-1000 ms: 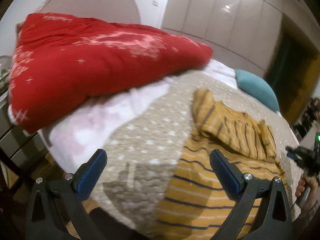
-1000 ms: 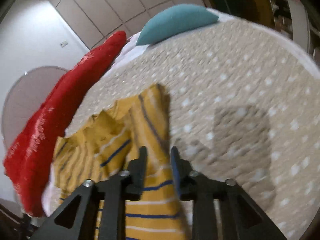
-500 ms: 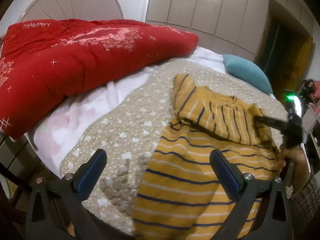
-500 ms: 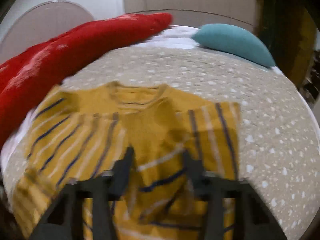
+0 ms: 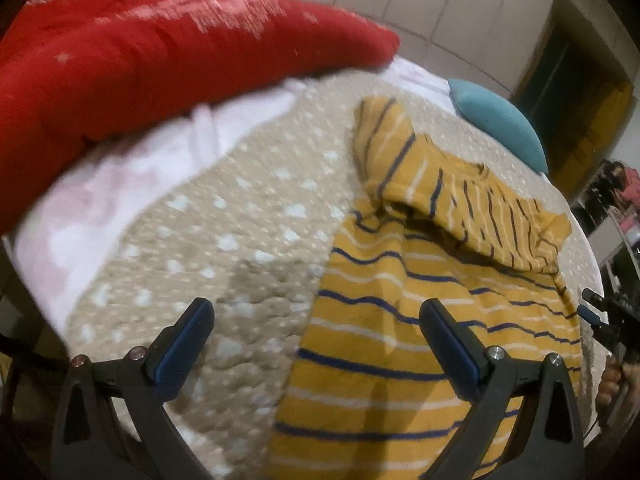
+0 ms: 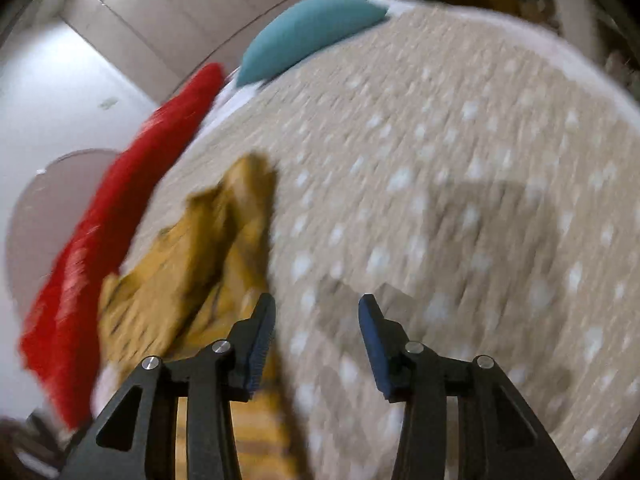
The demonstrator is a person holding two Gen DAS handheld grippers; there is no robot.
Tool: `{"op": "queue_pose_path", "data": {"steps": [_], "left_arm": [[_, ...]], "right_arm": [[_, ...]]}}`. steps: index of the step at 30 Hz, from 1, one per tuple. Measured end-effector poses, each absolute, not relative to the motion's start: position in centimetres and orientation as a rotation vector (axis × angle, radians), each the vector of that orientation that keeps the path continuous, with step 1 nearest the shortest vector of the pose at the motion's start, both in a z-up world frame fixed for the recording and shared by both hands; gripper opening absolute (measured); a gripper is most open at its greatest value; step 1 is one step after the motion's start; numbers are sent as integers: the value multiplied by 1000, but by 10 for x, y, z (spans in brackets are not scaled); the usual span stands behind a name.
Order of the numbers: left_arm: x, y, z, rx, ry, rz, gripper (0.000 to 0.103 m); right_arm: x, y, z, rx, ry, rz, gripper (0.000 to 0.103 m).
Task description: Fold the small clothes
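Surface: you're working over a beige dotted bedspread [image 5: 248, 216], red quilt [image 5: 160, 60] bunched along the far-left side, teal pillow [image 6: 308, 32] at the head end.
Right gripper [image 6: 317, 340]: jaws have just been opening; they're standing partly apart with nothing between them, only bedspread showing in the gap. A second ago they were narrow over the shirt's edge, so you're reading as having let go of the sleeve fold.
Left gripper [image 5: 316, 344]: jaws wide, empty, straddling the shirt's left hem edge, not pressing on it.
Shirt [image 5: 420, 320]: yellow striped shirt is lying flat on the bedspread, top part and sleeves folded down over the body; the view's closer to it than a second ago.
Meaning: the sleeve/top fold looks placed; the bottom hem is likely next.
Pose: you're tilting both grippers downward toward the bed, the left over the hem, the right just off the shirt's right edge. The right view is motion-blurred.
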State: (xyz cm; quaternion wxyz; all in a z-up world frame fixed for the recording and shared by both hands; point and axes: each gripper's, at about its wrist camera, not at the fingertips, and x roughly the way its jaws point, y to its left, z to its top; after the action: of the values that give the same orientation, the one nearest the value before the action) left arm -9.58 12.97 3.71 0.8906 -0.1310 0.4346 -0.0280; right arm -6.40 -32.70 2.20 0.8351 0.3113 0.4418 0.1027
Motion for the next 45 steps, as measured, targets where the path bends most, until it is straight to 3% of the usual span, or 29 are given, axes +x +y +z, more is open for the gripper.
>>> {"op": "queue_pose_path", "data": {"steps": [4,8,10,12,13,16,19,21,23,24,30,35,37,45], "left_arm": [[-95,119,37,-271,915,-69,102],[-105,108,45,-252,879,-69,102],[-105,106,47,-264,879,-70,102],[-108,109,52,-260,868,-60,102],[-111,112,54,-252,853,-52,102],[-110,125,54,-250,838,-27,102],[-99,142,41,-304,889,-25,102],[-92,148,31,-354,911,-49,102],[-88,149,24,-368,918,-65,102],[-87,147,22,-368,913,-80,102],[-100,132,18,-383,903,-200,99],[-134,122,17,-359,906,-289,71],[-148,124,17,-378,903,-321,66],[-189,129,5,-437,891,-346,65]], "right_arm": [[-59,-301,50,586,863,268,50],[-14,-280,64,637,813,258,66],[13,-268,56,645,848,260,63],[31,-256,38,625,946,247,13],[31,-256,30,621,972,224,7],[4,-276,14,661,975,185,7],[-22,-302,12,678,952,138,19],[-44,-318,14,676,933,162,19],[-64,-332,7,716,964,231,34],[-74,-336,1,752,984,278,37],[-122,-325,-18,878,1024,541,37],[-153,-297,-28,934,1040,698,37],[-164,-291,-30,956,1041,738,37],[-209,-251,-41,932,1103,816,37]]}}
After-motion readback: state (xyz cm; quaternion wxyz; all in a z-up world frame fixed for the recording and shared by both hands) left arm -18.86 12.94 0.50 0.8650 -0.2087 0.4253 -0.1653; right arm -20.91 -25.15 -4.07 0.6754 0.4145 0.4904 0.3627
